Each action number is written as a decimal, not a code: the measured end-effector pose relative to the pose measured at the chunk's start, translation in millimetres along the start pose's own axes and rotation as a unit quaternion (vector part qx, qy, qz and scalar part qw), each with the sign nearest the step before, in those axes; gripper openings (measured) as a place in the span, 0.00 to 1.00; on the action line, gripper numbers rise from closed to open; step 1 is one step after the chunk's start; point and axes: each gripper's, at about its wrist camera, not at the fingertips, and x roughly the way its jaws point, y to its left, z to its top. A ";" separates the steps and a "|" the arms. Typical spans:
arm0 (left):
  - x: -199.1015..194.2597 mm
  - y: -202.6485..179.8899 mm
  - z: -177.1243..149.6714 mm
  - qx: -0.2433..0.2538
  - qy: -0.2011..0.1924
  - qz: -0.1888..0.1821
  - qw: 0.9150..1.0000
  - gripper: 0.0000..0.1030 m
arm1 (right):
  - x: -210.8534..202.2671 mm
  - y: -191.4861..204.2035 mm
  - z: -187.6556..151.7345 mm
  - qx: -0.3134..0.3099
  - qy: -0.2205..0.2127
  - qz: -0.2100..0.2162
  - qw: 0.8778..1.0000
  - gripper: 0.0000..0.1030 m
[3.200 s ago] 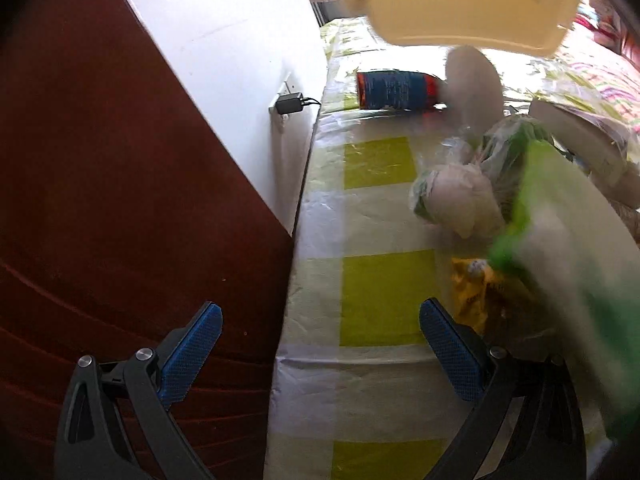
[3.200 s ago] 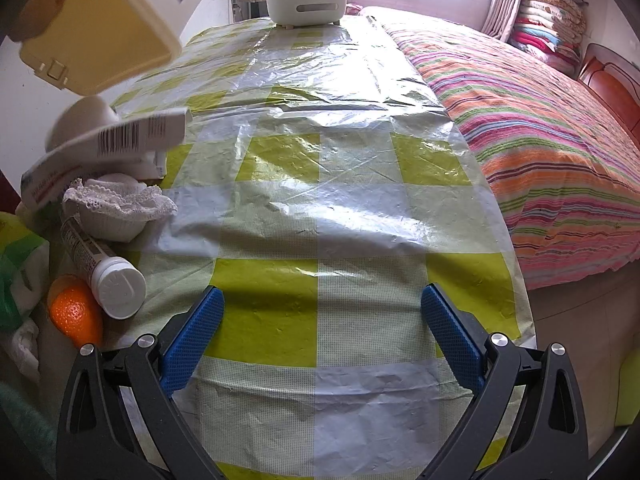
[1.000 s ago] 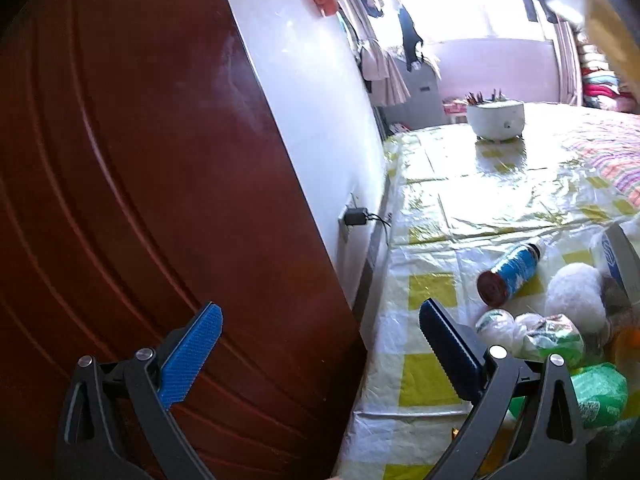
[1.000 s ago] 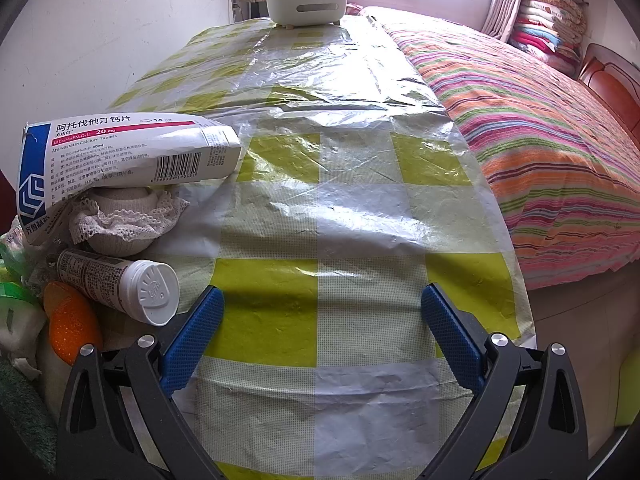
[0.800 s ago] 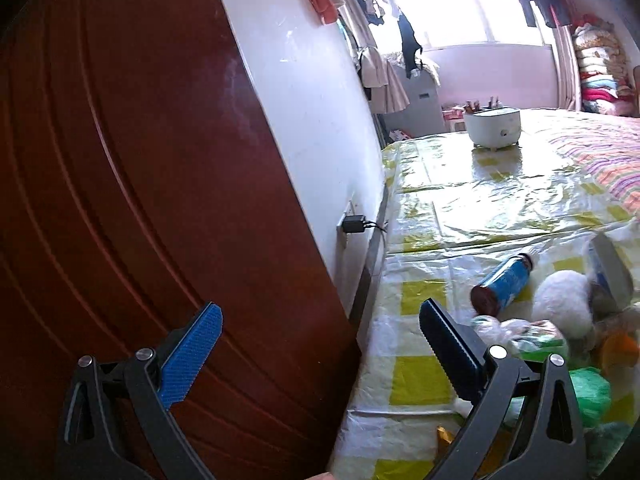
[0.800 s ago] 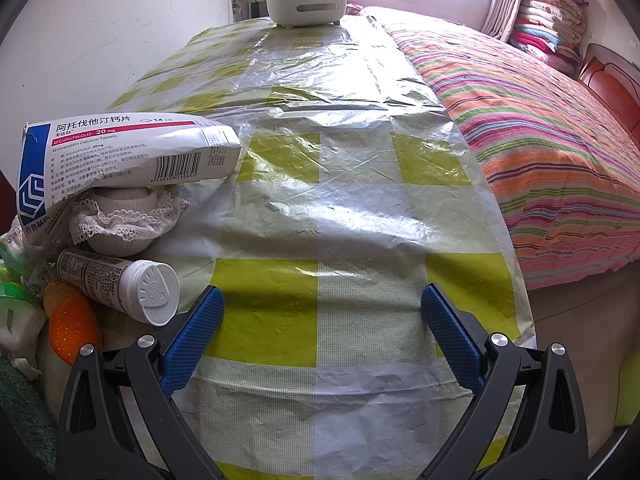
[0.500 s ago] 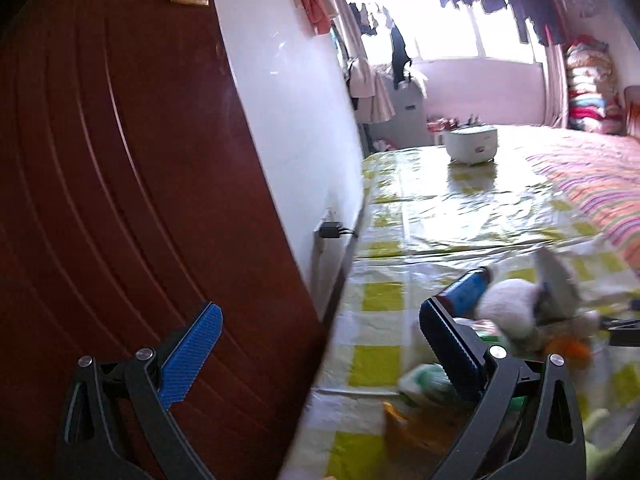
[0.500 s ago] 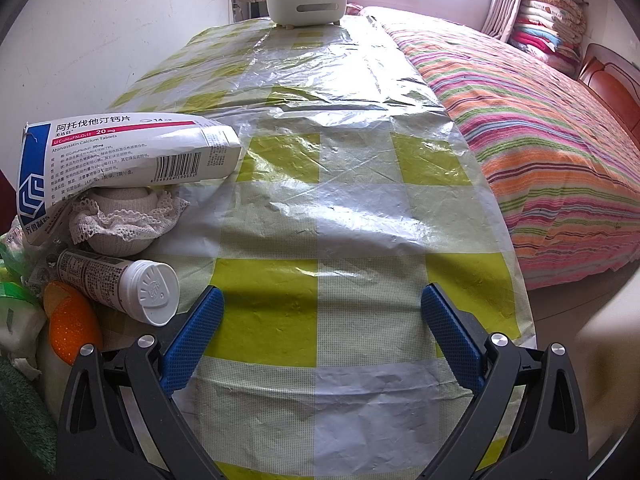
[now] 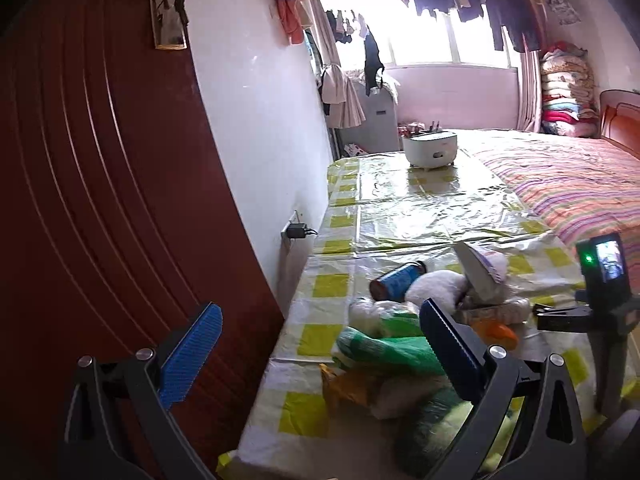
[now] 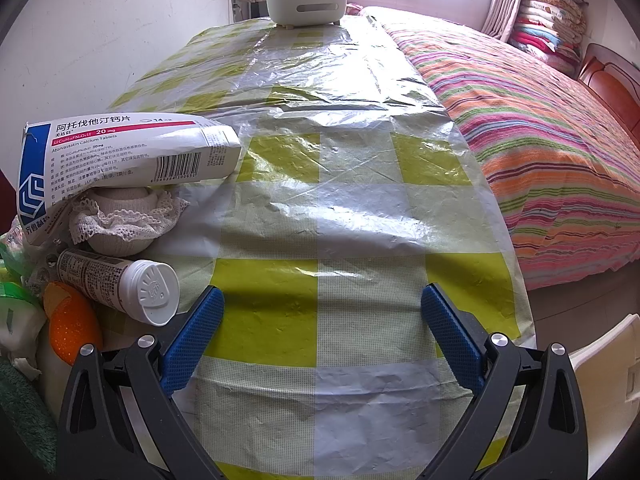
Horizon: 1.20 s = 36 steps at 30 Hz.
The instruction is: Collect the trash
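A heap of trash lies on the table's near left end: a white medicine box [image 10: 120, 152], a white capped tube [image 10: 124, 284], a lace-edged white ball [image 10: 120, 220] and an orange item [image 10: 72, 328]. In the left wrist view the heap shows a blue can [image 9: 396, 282], a green packet [image 9: 384, 350] and a yellow wrapper [image 9: 352, 386]. My left gripper [image 9: 320, 344] is open and empty, held off the table's left corner. My right gripper [image 10: 320, 332] is open and empty over the table's front edge, right of the heap. It also shows in the left wrist view [image 9: 600, 312].
The table [image 10: 352, 216] has a yellow-checked plastic cover. A white pot [image 10: 306, 6] stands at its far end. A red-brown door [image 9: 100, 200] and a white wall with a plugged charger [image 9: 296, 232] are on the left. A striped bed [image 10: 540, 140] is on the right. A cream bin [image 10: 608, 364] edge shows at lower right.
My left gripper has swung away from the door toward the table, bringing the heap and the right gripper into view. The cream bin has left the space above the table. My right gripper has not moved.
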 end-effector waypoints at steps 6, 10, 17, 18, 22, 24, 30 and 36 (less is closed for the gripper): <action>-0.8 -12.3 -7.0 0.006 0.018 -0.024 1.000 0.94 | 0.1 0.0 0.1 0.000 0.000 0.000 1.000 0.94; 2.4 -16.0 -12.4 0.010 0.026 -0.027 0.999 0.94 | -0.2 -0.4 0.2 0.000 0.000 0.000 1.000 0.94; 8.5 -17.7 -15.1 0.007 0.037 -0.041 0.998 0.94 | 0.1 0.0 0.1 0.000 0.000 0.000 1.000 0.94; 8.9 -18.5 -15.7 0.007 0.038 -0.045 0.998 0.94 | 0.1 0.0 0.1 0.000 0.000 0.000 1.000 0.94; 8.9 -22.8 -18.9 0.011 0.039 -0.058 0.998 0.94 | -0.2 0.3 0.2 0.000 0.000 0.000 1.000 0.94; 8.3 -24.3 -21.3 0.013 0.040 -0.060 0.997 0.94 | 0.1 0.2 0.1 0.000 0.000 0.000 1.000 0.94; 9.4 -37.8 -25.6 0.015 0.049 -0.098 0.994 0.94 | -0.2 0.2 0.1 0.000 0.000 0.000 1.000 0.94; 4.9 -54.6 -33.2 0.026 0.060 -0.122 0.990 0.94 | -0.2 0.1 0.1 0.000 0.000 0.000 1.000 0.94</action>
